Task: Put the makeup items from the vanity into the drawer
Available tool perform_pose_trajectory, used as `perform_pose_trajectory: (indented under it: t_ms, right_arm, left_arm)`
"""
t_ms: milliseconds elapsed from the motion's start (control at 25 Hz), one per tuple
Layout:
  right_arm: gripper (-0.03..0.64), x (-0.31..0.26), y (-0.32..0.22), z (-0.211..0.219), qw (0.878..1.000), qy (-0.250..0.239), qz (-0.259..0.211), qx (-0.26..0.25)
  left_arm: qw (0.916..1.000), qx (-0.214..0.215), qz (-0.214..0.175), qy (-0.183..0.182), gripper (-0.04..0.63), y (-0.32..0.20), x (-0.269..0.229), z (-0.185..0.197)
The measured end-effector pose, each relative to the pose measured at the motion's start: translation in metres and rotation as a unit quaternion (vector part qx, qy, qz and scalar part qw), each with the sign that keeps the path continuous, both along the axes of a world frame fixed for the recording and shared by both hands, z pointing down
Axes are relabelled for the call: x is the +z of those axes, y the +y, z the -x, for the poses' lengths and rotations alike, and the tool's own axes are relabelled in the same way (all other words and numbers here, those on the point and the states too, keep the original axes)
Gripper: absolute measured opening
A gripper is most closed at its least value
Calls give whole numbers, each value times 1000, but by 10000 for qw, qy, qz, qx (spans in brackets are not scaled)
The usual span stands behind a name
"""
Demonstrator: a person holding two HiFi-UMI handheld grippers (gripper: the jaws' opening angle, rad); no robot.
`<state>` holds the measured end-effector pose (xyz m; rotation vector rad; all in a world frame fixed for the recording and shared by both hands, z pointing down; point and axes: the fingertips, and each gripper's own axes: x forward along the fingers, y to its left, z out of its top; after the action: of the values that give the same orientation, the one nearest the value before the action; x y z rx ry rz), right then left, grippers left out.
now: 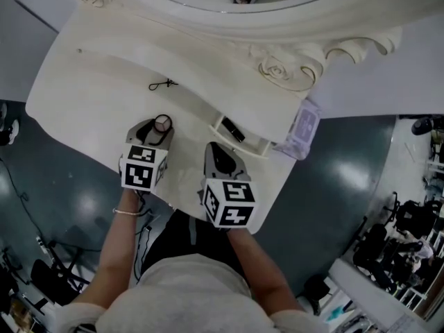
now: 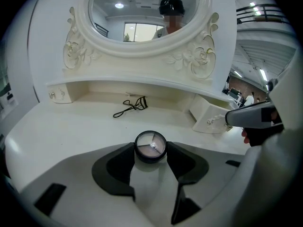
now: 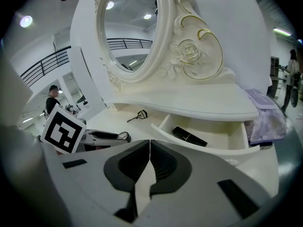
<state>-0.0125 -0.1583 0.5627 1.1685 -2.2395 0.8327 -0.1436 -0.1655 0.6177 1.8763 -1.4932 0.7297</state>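
Your left gripper holds a round compact at the vanity; your right one is closed and empty.

Your left gripper (image 2: 150,150) has its jaws narrowed onto the small round compact (image 2: 150,144). They grip its black sides, and its pale, sectioned top is showing, over the white vanity top (image 1: 83,89). Your right gripper (image 3: 149,145) is just beside the left one, with its jaws pressed together and nothing between them. It points toward the open drawer (image 3: 235,135), where a black tube (image 3: 189,136) lies inside. An eyelash curler (image 2: 131,106) lies farther back on the vanity top, near the shelf under the mirror (image 2: 142,18). A lilac pouch (image 1: 304,127) sits at the vanity's right edge, beside the drawer.
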Motion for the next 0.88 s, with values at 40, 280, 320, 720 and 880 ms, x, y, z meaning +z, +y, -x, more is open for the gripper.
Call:
perform_pose_trajectory:
  t_ms: [40,280,320,720,880]
  right_arm:
    - [18,-1,0,-1,10000,-3,-11,17]
    - [18,-9,-2,-6,9998,-52,-119,147]
    - [18,-11,-2,-7,9997,-59,-148,180]
    - [18,-33,2,-34,9974,-7,-432,574]
    - [18,-44,8,-47,9955,-102,-511,788]
  left_arm:
    - [10000,1,-11,16,218,1,-2,-1]
    - [9999,99,-78,67,218,5,-13,-8]
    - [9998,138,-96,60,218,6,-15,-10]
    - [9977,585,-333,-2,218,9,-45,-35]
    - [9962,741,-465,-20,218,9,-58,-50]
